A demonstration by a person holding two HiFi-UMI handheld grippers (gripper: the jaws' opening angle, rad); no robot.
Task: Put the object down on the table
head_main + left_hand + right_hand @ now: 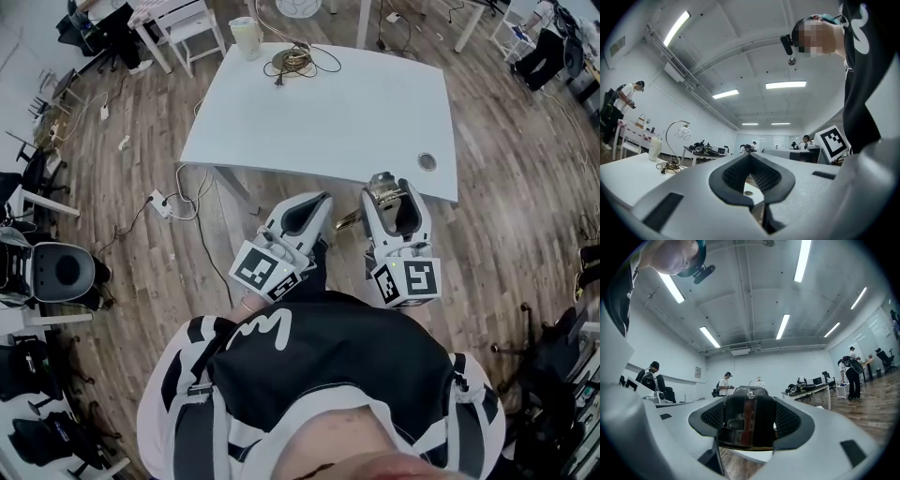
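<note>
The white table lies ahead of me, its near edge just past both grippers. My right gripper is shut on a dark object with a brown strip and brassy metal parts, held over the floor at the table's near right edge. In the right gripper view the object fills the space between the pads, with the right gripper clamped round it. My left gripper hangs beside it to the left, shut with nothing in it. In the left gripper view the left gripper has its tips together.
A cream jug and a lamp with coiled cable stand at the table's far edge. A round cable hole is near the right front corner. A power strip and cables lie on the wooden floor at left. People stand in the background.
</note>
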